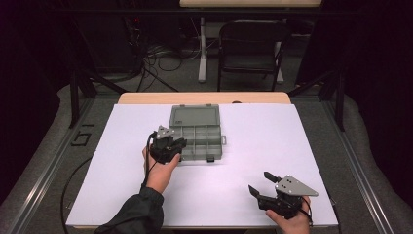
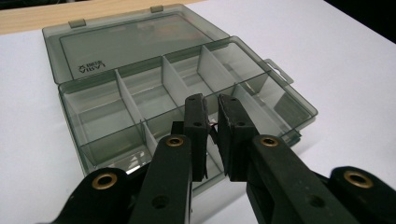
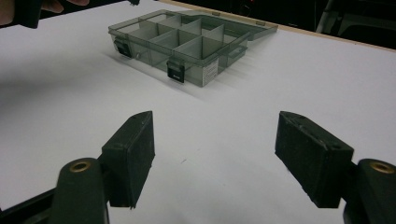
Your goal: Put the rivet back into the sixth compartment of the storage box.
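Note:
A smoky grey plastic organiser box (image 1: 196,139) (image 2: 140,93) (image 3: 187,42) lies open at the middle of the white tabletop (image 1: 253,141), its lid (image 1: 195,116) flat behind it. Its divided compartments look empty. My left gripper (image 1: 180,144) (image 2: 212,100) hovers over the box's near-left corner with its jaws nearly together, pinching a tiny item (image 2: 214,127) too small to identify. My right gripper (image 1: 259,181) (image 3: 215,121) is held low over bare table at the near right, well away from the box, open with nothing between its pads.
The box has two dark latches (image 3: 175,72) on its near wall. A wooden strip (image 1: 204,97) marks the table's far edge. Beyond it stand a black chair (image 1: 251,44) and floor cables (image 1: 160,58). Bare white surface surrounds the box on all sides.

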`<state>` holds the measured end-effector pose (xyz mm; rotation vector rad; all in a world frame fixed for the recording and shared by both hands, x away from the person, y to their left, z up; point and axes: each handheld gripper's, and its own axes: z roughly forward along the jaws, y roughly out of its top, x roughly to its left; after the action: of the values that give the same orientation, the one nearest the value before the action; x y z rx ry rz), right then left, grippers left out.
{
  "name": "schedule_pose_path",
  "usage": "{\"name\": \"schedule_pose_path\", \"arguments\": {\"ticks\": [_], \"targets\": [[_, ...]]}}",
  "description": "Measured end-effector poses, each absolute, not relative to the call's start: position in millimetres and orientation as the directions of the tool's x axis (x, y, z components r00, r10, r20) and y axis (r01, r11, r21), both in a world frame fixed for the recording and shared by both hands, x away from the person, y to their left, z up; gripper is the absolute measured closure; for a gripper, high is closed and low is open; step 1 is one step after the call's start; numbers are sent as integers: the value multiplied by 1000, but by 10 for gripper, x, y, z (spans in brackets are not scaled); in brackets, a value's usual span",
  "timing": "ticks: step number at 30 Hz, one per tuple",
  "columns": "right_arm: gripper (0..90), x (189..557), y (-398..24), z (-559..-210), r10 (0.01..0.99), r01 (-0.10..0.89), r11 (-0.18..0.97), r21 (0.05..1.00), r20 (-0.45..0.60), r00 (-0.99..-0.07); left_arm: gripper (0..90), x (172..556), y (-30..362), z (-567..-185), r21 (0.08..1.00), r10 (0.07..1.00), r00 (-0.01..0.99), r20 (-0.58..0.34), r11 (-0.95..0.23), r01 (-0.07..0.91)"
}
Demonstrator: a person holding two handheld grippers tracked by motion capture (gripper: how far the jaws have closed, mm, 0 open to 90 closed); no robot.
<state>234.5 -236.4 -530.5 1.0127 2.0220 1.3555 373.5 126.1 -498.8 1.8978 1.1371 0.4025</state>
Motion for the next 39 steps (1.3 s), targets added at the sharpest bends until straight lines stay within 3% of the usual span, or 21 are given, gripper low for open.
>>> {"name": "schedule_pose_path", "arguments": {"ticks": [25, 34, 39], "targets": [[283, 2346, -2364, -5305, 798, 303, 228, 925, 0, -603, 821, 3890, 1174, -5259, 743, 851, 498, -168, -222, 631], [283, 2345, -2365, -5304, 801, 305, 224, 926, 4, -599, 550, 3814, 1211, -5179, 770, 837, 525, -158, -228, 596], [283, 2345, -2360, -5305, 800, 305, 230, 924, -1, -600, 468, 3742, 1249, -5108, 786, 831, 538, -145, -233, 572]]}}
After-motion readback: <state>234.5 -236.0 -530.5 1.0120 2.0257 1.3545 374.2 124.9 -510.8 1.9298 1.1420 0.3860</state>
